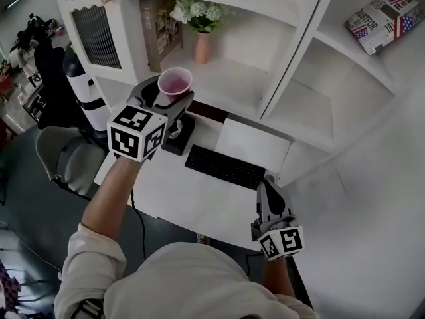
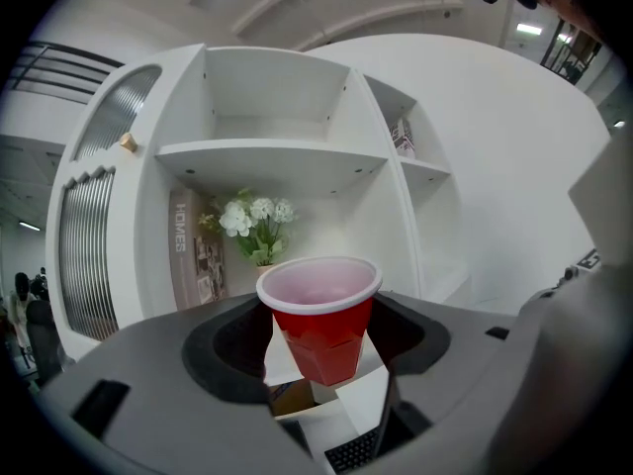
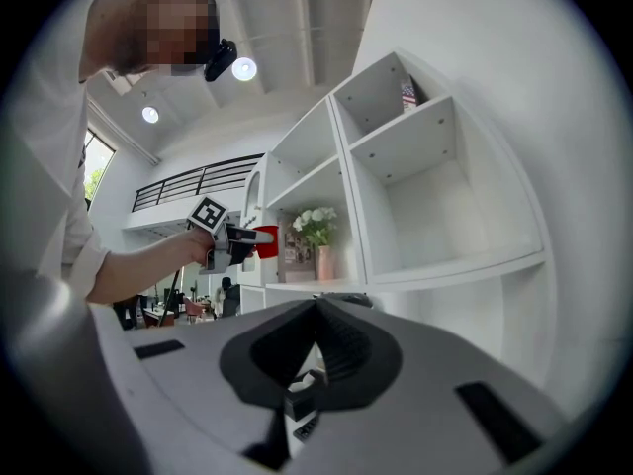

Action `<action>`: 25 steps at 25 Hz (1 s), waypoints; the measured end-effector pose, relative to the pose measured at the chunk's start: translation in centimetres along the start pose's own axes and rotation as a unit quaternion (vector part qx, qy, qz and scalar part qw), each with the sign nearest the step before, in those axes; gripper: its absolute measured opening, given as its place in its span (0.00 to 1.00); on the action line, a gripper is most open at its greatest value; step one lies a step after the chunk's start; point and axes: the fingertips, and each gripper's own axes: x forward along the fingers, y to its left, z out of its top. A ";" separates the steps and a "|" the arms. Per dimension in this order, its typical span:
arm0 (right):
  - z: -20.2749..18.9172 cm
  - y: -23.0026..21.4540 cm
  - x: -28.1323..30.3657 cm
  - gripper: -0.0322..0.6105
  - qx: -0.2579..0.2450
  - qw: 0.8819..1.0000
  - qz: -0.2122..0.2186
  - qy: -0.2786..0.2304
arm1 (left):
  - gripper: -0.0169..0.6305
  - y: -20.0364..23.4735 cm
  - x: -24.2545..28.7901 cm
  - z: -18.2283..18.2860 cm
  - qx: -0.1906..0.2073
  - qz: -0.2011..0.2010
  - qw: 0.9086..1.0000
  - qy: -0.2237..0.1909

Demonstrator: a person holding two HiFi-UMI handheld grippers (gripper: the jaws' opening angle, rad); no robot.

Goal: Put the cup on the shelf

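Observation:
A red cup (image 1: 174, 83) with a white inside stands upright between the jaws of my left gripper (image 1: 170, 100), which is shut on its sides. It hangs in the air in front of the white shelf unit (image 1: 234, 80), just left of the compartment with the flower vase (image 1: 201, 44). In the left gripper view the cup (image 2: 322, 323) fills the gap between both pads, with the flowers (image 2: 253, 222) behind it. My right gripper (image 1: 265, 186) is low over the desk's right end, jaws shut and empty. The right gripper view shows the left gripper (image 3: 247, 238) with the cup (image 3: 267, 241).
A black keyboard (image 1: 224, 167) lies on the white desk (image 1: 179, 198). A picture book (image 1: 159, 28) leans beside the vase. A magazine (image 1: 385, 18) lies on a right-hand shelf. A black-and-white rocket model (image 1: 86, 92) and a chair (image 1: 66, 158) stand at the left.

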 end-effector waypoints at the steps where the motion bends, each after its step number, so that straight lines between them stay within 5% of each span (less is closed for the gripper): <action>1: -0.1 -0.3 -0.1 0.06 0.001 1.000 -0.003 0.000 | 0.49 0.1 0.6 0.1 0.001 -0.001 1.000 0.001; 25: -1.8 -6.9 -1.1 0.06 0.015 0.998 -0.054 0.016 | 0.49 2.3 11.3 -2.8 -0.030 -0.001 0.999 0.035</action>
